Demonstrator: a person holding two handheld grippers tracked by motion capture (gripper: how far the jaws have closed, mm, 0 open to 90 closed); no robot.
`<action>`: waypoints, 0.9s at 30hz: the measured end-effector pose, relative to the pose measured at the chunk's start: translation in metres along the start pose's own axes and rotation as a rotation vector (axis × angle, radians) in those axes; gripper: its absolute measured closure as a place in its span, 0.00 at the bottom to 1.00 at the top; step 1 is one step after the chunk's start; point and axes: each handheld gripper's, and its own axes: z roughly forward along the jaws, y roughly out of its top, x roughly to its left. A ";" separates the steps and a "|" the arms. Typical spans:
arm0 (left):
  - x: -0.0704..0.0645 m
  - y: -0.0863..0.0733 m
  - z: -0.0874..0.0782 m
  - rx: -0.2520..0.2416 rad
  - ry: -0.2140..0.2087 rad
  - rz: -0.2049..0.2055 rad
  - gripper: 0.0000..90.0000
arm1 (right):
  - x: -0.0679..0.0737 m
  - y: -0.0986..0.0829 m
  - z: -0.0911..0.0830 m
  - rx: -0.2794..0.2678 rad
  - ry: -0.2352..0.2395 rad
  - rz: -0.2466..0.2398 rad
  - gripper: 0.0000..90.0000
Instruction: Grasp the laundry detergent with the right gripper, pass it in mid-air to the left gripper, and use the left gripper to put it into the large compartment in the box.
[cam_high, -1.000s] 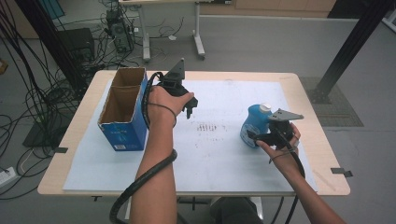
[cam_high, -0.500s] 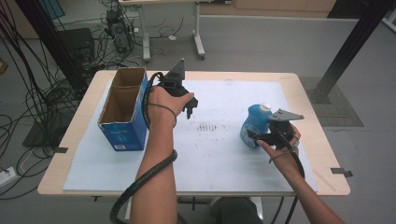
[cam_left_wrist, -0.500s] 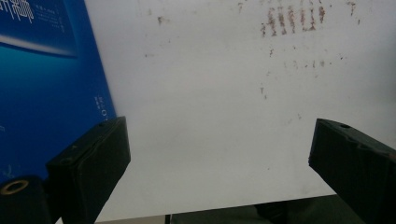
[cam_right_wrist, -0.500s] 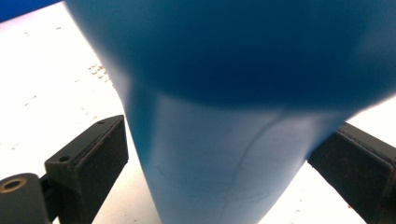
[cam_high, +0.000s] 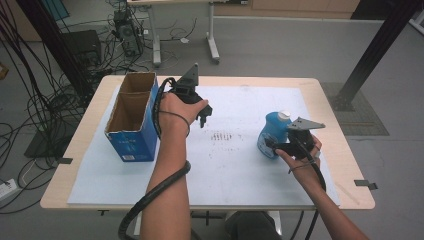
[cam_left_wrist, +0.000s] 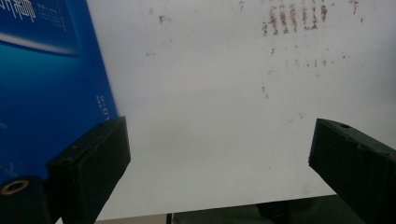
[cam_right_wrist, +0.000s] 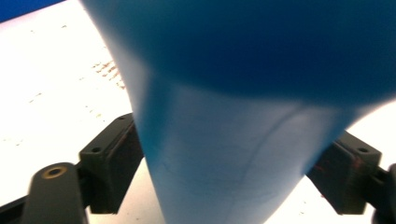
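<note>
A blue plastic bottle (cam_high: 272, 132) with a white cap stands at the right of the white sheet. My right gripper (cam_high: 281, 148) is shut on its lower body. In the right gripper view the bottle (cam_right_wrist: 233, 116) sits between the two jaws, which press on either side of it. My left gripper (cam_high: 204, 116) hangs open over the sheet, just right of an open blue cardboard box (cam_high: 131, 120). In the left gripper view its jaws stand wide apart with nothing between them, and the box's blue wall (cam_left_wrist: 42, 84) is at the left.
The white sheet (cam_high: 230, 165) covers most of the wooden table (cam_high: 357, 200) and carries a patch of brown marks (cam_high: 222, 136) at its middle. Cables and equipment lie on the floor to the left, and a dark post stands at the right.
</note>
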 end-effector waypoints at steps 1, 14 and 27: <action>0.000 0.000 0.000 0.000 0.000 0.000 0.07 | 0.000 0.000 0.000 0.000 0.002 -0.003 0.23; 0.002 0.000 0.003 0.006 -0.003 -0.001 0.07 | -0.002 -0.004 0.004 0.006 0.023 0.020 0.37; 0.004 -0.001 0.003 0.002 -0.006 -0.007 0.07 | -0.001 -0.004 0.006 0.012 0.039 0.013 0.46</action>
